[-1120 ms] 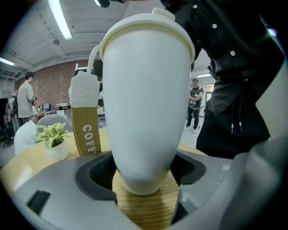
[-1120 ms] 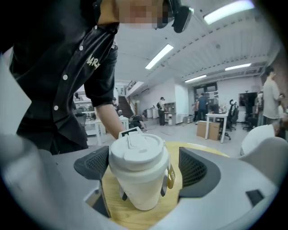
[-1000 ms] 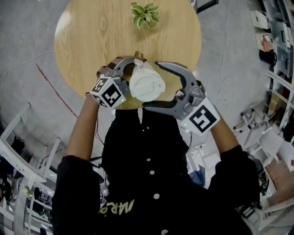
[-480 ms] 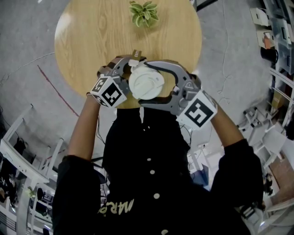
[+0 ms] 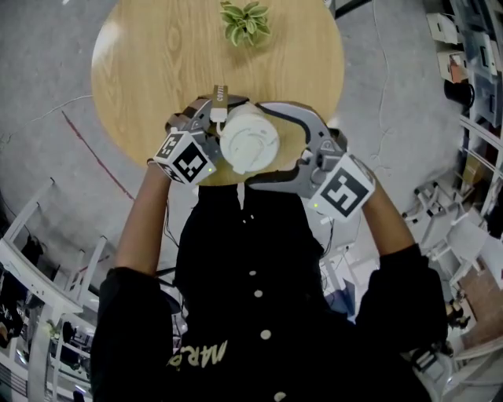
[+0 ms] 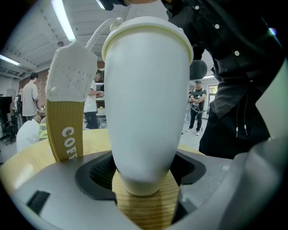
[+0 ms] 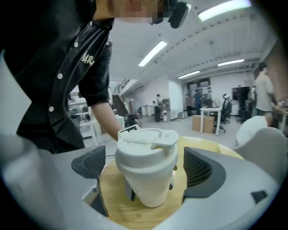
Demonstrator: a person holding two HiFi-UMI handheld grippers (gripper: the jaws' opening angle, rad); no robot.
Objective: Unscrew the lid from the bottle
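Left gripper [image 6: 144,179] is clamped on the narrow lower end of the white, smooth-sided plastic bottle [image 6: 146,103], its dark ribbed pads pressing in from both sides. It holds the bottle upright at the centre of the head view, over the lower edge of the round light wooden table [image 5: 173,55]. Right gripper [image 5: 257,146] comes in from the right of that view with its grey jaws spread wide around the white screw lid [image 7: 146,139]. They have just been opening, and a clear gap shows between each pad and the lid, so nothing is gripped there. A tan woven strap [image 6: 65,130] with white lettering and a white tab hangs at the bottle's left side. At the top of the head view a small green potted plant [image 5: 247,22] stands on the table, well apart from the bottle.
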